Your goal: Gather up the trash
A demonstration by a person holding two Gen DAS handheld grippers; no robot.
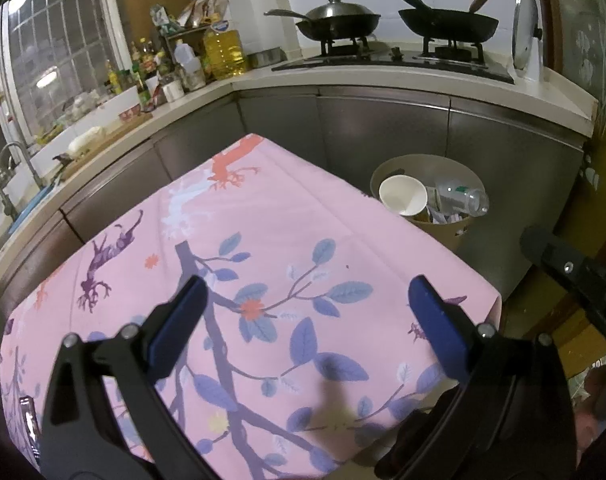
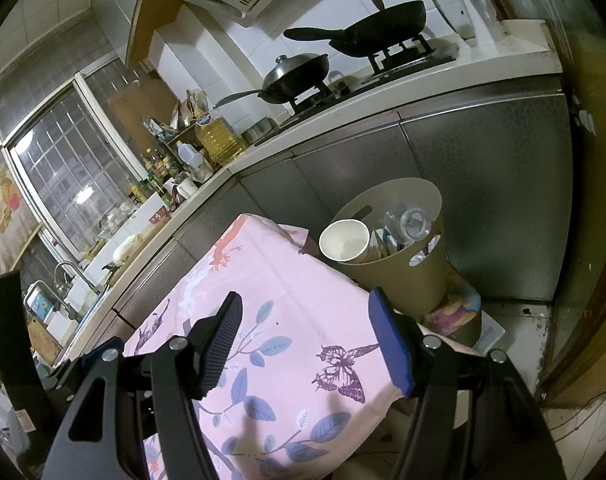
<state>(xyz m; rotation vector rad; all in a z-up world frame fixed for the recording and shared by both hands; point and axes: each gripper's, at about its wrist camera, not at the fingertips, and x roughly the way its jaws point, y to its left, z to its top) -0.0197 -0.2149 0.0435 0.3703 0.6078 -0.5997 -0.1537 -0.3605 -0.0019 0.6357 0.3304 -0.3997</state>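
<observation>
A beige trash bin (image 1: 455, 230) (image 2: 395, 276) stands on the floor past the table's far right corner. In it lie a white paper cup (image 1: 403, 195) (image 2: 344, 240), a clear plastic bottle (image 1: 463, 198) (image 2: 411, 222) and some wrappers. My left gripper (image 1: 307, 312) is open and empty above the pink flowered tablecloth (image 1: 283, 240). My right gripper (image 2: 307, 332) is open and empty above the same cloth (image 2: 295, 320), near the table's right edge and short of the bin. Part of the right gripper (image 1: 575, 276) shows at the right of the left wrist view.
A kitchen counter (image 1: 383, 76) runs behind the table with steel cabinet fronts (image 1: 383, 128), a gas stove with two pans (image 1: 339, 24) (image 2: 383, 28), an oil bottle (image 1: 223, 52) and a sink at the left (image 1: 7, 184). The bin rests on a coloured stool (image 2: 459, 312).
</observation>
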